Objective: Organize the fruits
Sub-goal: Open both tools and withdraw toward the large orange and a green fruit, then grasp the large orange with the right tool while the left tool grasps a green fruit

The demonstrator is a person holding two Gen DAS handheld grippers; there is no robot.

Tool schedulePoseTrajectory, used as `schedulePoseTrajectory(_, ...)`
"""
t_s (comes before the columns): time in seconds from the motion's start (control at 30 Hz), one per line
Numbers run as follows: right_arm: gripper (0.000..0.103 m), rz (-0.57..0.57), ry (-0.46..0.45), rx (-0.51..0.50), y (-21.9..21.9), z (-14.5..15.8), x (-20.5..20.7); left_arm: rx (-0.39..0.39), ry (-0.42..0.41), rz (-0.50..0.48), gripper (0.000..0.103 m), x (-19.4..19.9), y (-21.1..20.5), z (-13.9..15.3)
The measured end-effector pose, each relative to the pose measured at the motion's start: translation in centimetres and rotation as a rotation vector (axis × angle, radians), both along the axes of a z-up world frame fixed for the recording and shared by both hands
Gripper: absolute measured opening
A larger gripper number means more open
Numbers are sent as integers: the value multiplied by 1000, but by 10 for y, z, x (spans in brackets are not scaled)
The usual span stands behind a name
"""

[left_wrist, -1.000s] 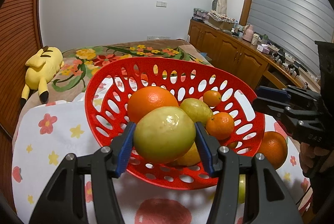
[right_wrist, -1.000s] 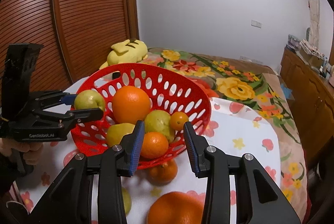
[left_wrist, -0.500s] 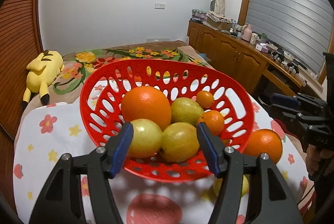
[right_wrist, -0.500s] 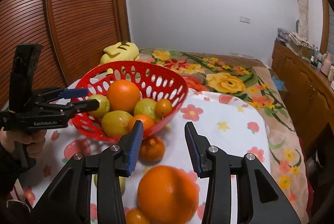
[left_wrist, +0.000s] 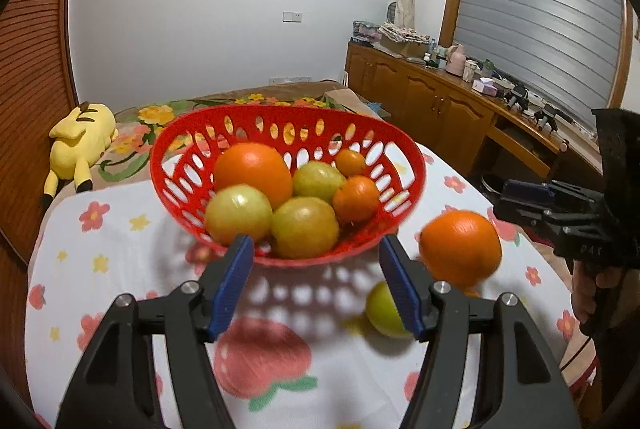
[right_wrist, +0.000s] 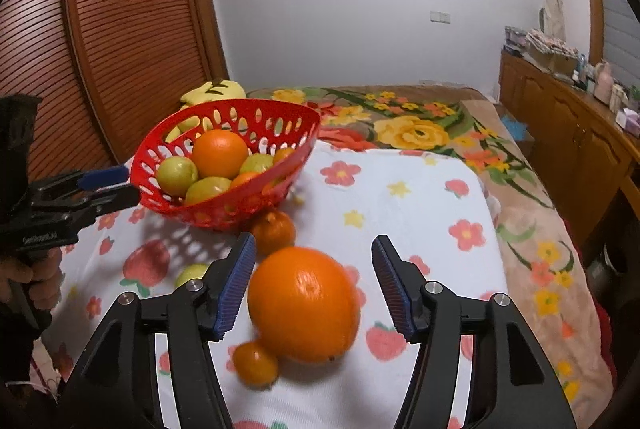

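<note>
A red perforated basket [left_wrist: 192, 165] [right_wrist: 160, 149] holds a large orange [left_wrist: 252, 173], several yellow-green fruits and small oranges. My left gripper [left_wrist: 316, 283] is open and empty just in front of the basket. My right gripper [right_wrist: 312, 285] is open, with a big orange [right_wrist: 304, 303] [left_wrist: 460, 249] lying on the cloth between its fingers, not gripped. A small orange [right_wrist: 255, 363], a medium orange [right_wrist: 274, 231] and a green fruit [right_wrist: 191, 275] [left_wrist: 386, 311] lie loose on the cloth.
The table has a white flowered cloth [right_wrist: 400, 205]. A yellow plush toy [left_wrist: 82, 141] lies on the bed behind. A wooden cabinet [left_wrist: 432, 109] with clutter runs along the right wall. A slatted wooden door [right_wrist: 120, 29] is at left.
My left gripper let go of the yellow-green fruit into the basket and pulled back. My right gripper moved back and down to around the big orange.
</note>
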State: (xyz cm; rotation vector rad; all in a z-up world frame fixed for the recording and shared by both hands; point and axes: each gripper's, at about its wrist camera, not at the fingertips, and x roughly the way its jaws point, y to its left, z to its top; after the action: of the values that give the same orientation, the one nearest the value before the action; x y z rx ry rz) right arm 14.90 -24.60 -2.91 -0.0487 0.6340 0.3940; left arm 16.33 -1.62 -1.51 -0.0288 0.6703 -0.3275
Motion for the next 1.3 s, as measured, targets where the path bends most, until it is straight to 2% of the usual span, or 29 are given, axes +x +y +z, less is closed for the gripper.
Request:
schedulePoseTrajectory(0.23, 66, -11, 11, -4, -6, -7, -16, 7, 15, -4, 65, -19, -6, -9)
schedulePoseTrajectory(0.47, 71, -16, 37, -7, -4, -19, -14, 20, 44, -14, 65, -26, -14, -21)
schedulePoseTrajectory(0.93, 74, 17, 85, -16, 13, -37, 10, 36, 91, -33, 65, -29, -23, -38)
schedulePoseTrajectory(1.3, 84, 30, 145, -44, 25, -56, 28, 42, 110, -28, 65, -29, -24, -42)
